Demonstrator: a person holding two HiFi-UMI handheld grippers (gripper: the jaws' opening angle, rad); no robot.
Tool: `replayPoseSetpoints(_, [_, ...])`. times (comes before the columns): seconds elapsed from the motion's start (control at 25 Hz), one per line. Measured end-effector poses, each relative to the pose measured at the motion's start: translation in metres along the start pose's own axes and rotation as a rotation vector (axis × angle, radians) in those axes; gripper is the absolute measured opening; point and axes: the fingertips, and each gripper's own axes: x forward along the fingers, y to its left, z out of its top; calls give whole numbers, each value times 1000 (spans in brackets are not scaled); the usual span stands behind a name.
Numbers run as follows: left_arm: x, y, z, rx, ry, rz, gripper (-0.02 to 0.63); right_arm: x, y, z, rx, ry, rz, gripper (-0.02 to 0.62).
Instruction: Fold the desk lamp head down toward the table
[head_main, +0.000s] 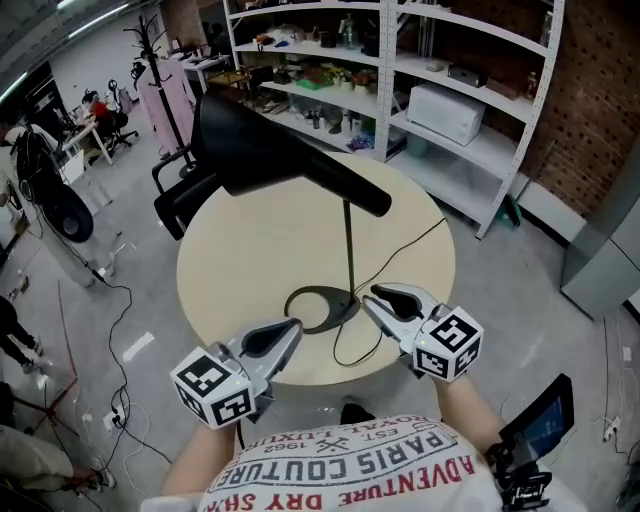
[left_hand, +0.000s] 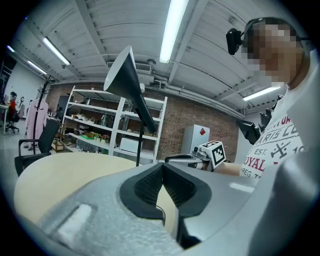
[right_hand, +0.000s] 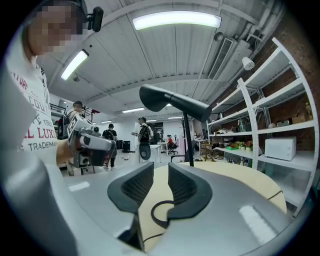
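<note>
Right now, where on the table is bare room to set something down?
Free: the far half of the table, behind the lamp stem, and its left side. Crowded: the near edge, with ring base, cord, left claw, right claw.

Got white metal shelving (head_main: 490, 150) at 1 o'clock with a white microwave (head_main: 446, 113) on a middle shelf, red brick wall (head_main: 600, 110) right behind at 2. Grey floor (head_main: 520, 290) all round. Black coat rack (head_main: 155, 60) at 11, black office chair (head_main: 180, 195) at 10. Long tube lights (left_hand: 172, 27) overhead on a ribbed grey ceiling (left_hand: 100, 35).
</note>
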Motion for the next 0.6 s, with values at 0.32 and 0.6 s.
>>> replayPoseSetpoints(0.32, [9, 45, 31, -5, -32, 108, 0, 62, -53, 5, -91, 34, -5, 129])
replayPoseSetpoints(0.6, [4, 70, 54, 11, -87, 163, 2, 92, -70, -2, -96, 48, 15, 119])
